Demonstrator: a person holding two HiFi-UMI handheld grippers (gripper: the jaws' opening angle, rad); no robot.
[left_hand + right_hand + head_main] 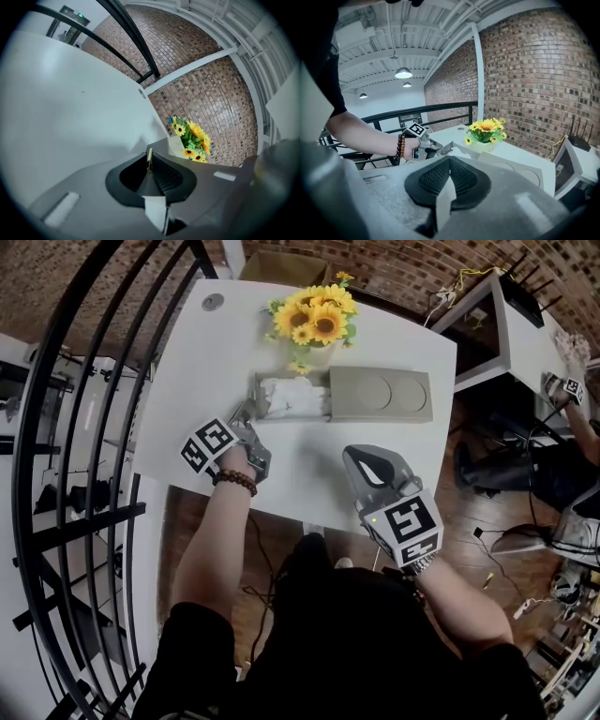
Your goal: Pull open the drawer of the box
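left gripper (149,158): we found its jaws almost together, pinching a thin pale edge at the drawer's outer end, left of centre in the head view.
right gripper (449,161): we saw its jaws pressed together on nothing, over the table's near edge, lower centre of the head view, well apart from the box.
drawer (292,397): it stood out of the box's left end, with crumpled white filling (281,390) inside.
box (380,395): grey, it lay mid-frame with its long axis running left to right, its drawer end facing frame-left and two round recesses on its top.
markings: we could make out only black-and-white square patterns on each cube (208,444).
surroundings: sunflowers (314,320) stood just above the box on the white table (206,362).
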